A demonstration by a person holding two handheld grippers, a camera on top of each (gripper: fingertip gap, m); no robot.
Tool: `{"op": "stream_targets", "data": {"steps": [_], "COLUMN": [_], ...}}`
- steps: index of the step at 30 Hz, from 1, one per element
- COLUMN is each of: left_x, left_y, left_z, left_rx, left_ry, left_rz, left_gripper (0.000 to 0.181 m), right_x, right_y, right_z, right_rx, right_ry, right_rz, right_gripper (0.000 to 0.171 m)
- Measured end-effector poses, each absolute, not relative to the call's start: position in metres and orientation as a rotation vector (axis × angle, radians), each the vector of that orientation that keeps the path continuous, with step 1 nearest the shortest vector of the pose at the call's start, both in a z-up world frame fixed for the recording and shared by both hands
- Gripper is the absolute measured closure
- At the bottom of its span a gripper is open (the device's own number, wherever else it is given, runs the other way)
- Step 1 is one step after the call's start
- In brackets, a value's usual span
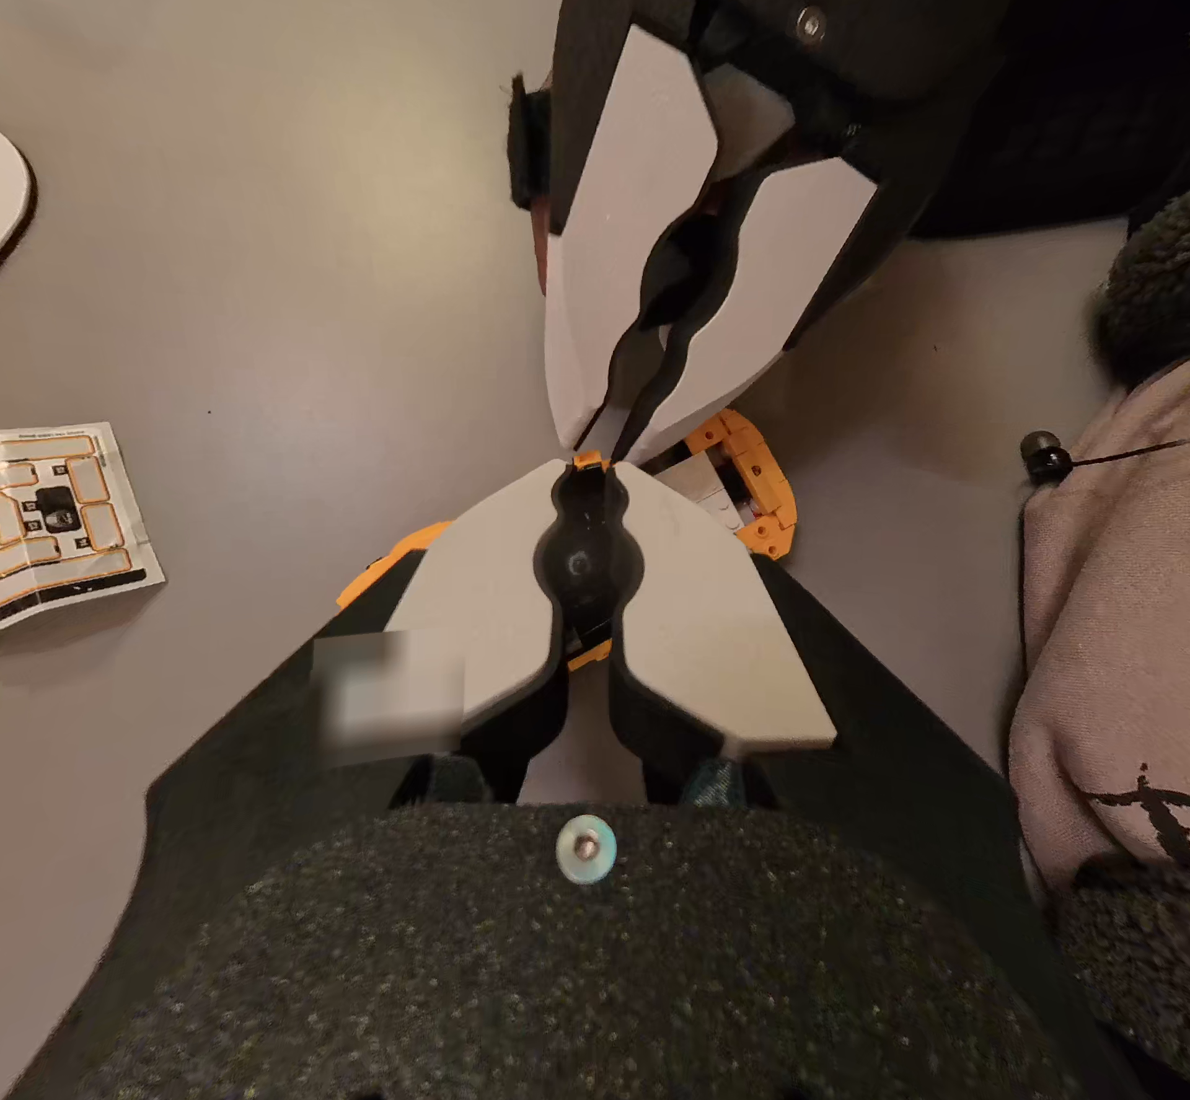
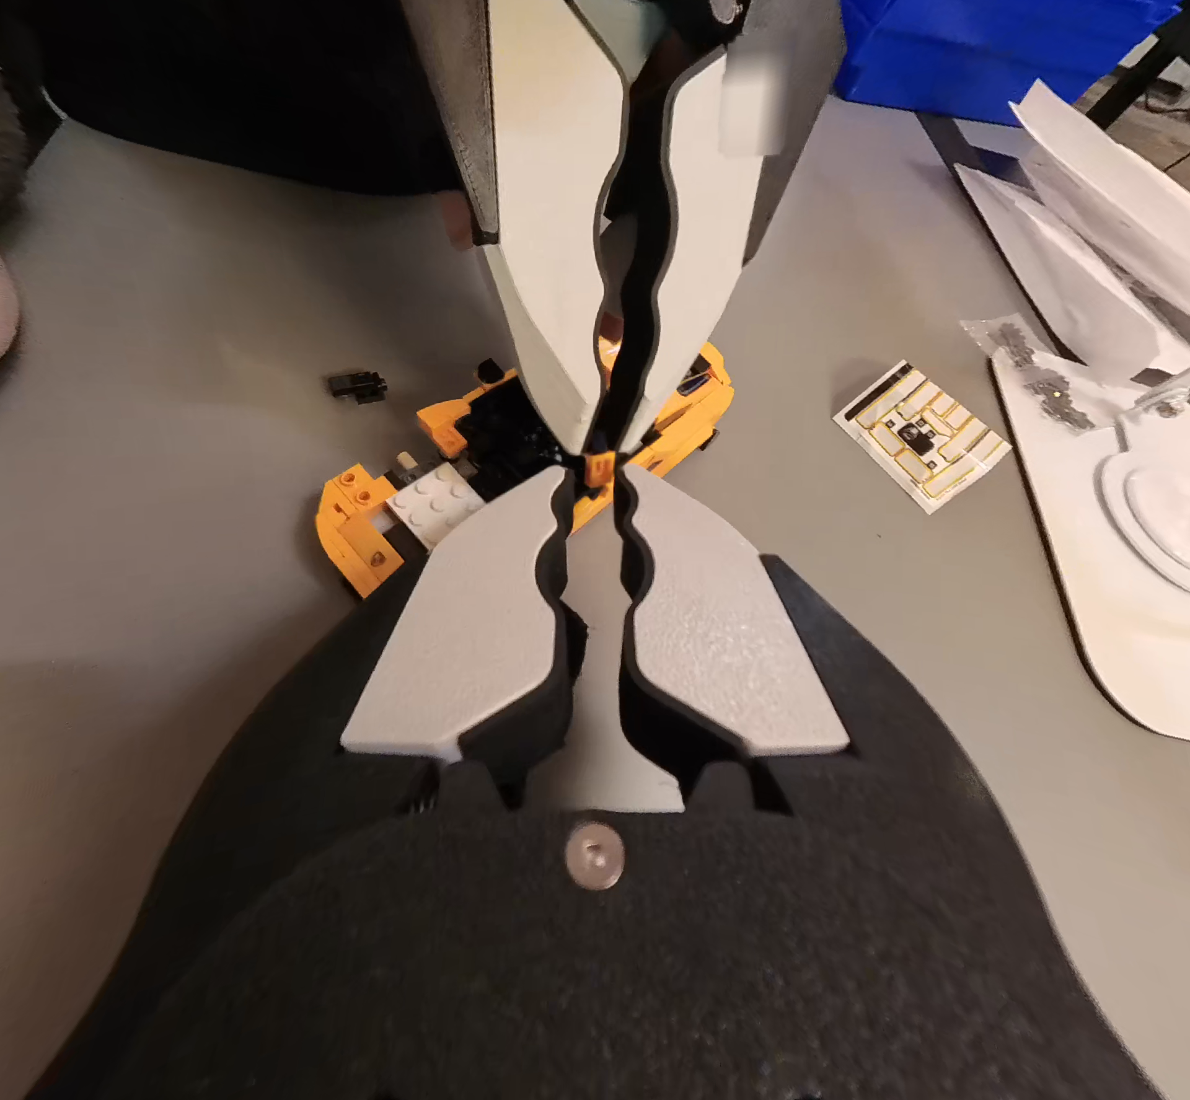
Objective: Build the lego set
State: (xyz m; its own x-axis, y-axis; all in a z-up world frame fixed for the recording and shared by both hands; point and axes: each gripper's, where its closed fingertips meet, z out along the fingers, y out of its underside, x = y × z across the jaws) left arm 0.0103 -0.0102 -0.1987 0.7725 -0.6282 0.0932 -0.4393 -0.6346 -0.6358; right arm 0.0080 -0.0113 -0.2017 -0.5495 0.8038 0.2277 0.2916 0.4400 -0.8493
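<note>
A part-built orange, black and white lego car (image 2: 360,515) lies on the grey table; it also shows in the left wrist view (image 1: 753,483). My two grippers meet tip to tip just above it. My left gripper (image 1: 589,469) is closed on a small orange piece (image 1: 591,460). My right gripper (image 2: 595,475) pinches the same small orange piece (image 2: 600,467) from the opposite side. Each gripper shows in the other's view, coming in from the top. The gripper bodies hide most of the car's middle.
A sticker sheet (image 2: 921,435) lies right of the car, also seen in the left wrist view (image 1: 64,522). A loose black piece (image 2: 356,386) lies left of the car. A blue bin (image 2: 1004,7) and white bags (image 2: 1095,271) are at the right. Beige cloth (image 1: 1107,618). My two grippers' fingertips are within a few centimetres of each other.
</note>
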Motion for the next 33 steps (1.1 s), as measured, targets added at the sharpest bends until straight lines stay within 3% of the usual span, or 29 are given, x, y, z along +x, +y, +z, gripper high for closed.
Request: {"op": "stream_targets", "data": {"steps": [7, 10, 21, 33], "left_x": [0.011, 0.003, -0.064, -0.003], "left_y": [-0.010, -0.016, -0.019, -0.028], "left_z": [-0.191, -0.180, -0.161, -0.174], "left_rx": [-2.322, -2.292, -2.250, -2.117], "left_ry": [0.780, 0.785, 0.553, 0.869], "left_rz": [-0.432, -0.445, -0.339, -0.519], "left_gripper": [0.173, 0.161, 0.167, 0.168], "right_x": [0.007, 0.008, 0.008, 0.020], "right_y": [-0.010, -0.009, -0.007, -0.027], "right_z": [-0.194, -0.193, -0.199, -0.174], "right_rx": [-0.868, -0.887, -0.928, -0.880], "right_ry": [-2.015, -1.999, -2.009, -1.965], "right_rz": [1.028, 1.071, 1.096, 1.445], "right_gripper": [0.167, 0.168, 0.168, 0.168]}}
